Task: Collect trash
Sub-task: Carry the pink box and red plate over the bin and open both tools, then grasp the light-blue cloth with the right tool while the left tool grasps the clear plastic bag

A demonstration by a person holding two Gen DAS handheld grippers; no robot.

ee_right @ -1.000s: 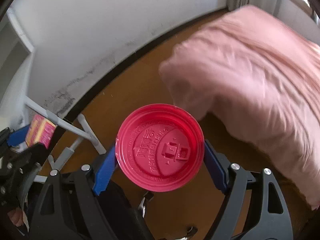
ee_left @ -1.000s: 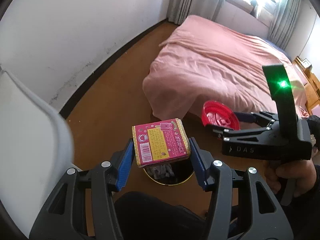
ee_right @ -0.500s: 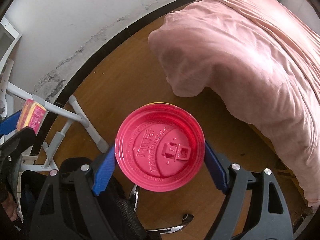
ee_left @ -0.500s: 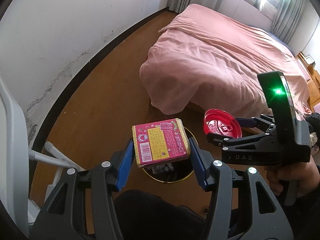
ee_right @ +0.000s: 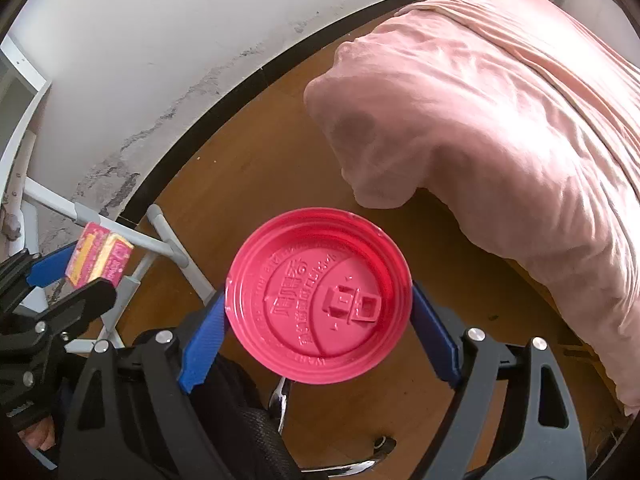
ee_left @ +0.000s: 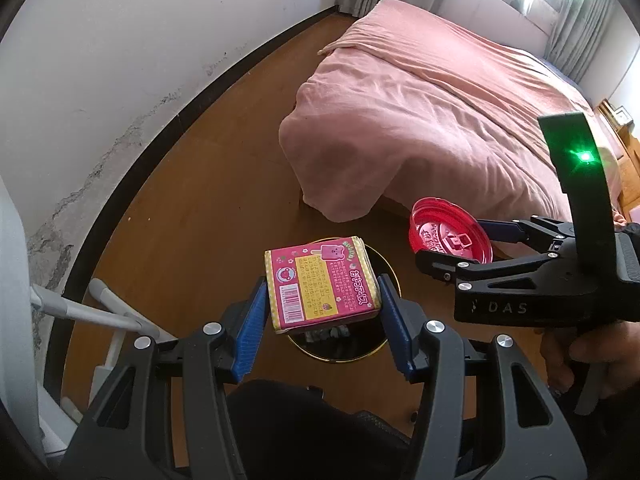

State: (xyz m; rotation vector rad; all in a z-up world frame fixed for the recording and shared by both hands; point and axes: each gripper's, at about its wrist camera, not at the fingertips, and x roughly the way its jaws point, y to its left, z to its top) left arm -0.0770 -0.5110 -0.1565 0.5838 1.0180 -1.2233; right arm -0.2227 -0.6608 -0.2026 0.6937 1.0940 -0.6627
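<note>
A pink snack box (ee_left: 320,284) sits squeezed between the blue pads of my left gripper (ee_left: 322,280). It hangs right above a round black bin with a gold rim (ee_left: 340,360) on the wooden floor. To its right, my right gripper (ee_left: 452,240) holds a red plastic cup lid (ee_left: 450,236) just past the bin's edge. In the right wrist view the red lid (ee_right: 320,296) spans the whole gap of the right gripper (ee_right: 320,292). Those jaws are opening, with the lid still between the pads. The left gripper (ee_right: 80,268) and pink box (ee_right: 98,258) show at the left edge.
A bed with a pink cover (ee_left: 440,120) fills the right and far side. White furniture with grey legs (ee_left: 100,312) stands on the left by the wall and its dark skirting (ee_left: 180,128). A black chair seat (ee_left: 300,432) lies below the grippers.
Both grippers have sunk a little and tipped further down, so more floor and more of the bin show under the box. The right pads stand slightly wider around the lid.
</note>
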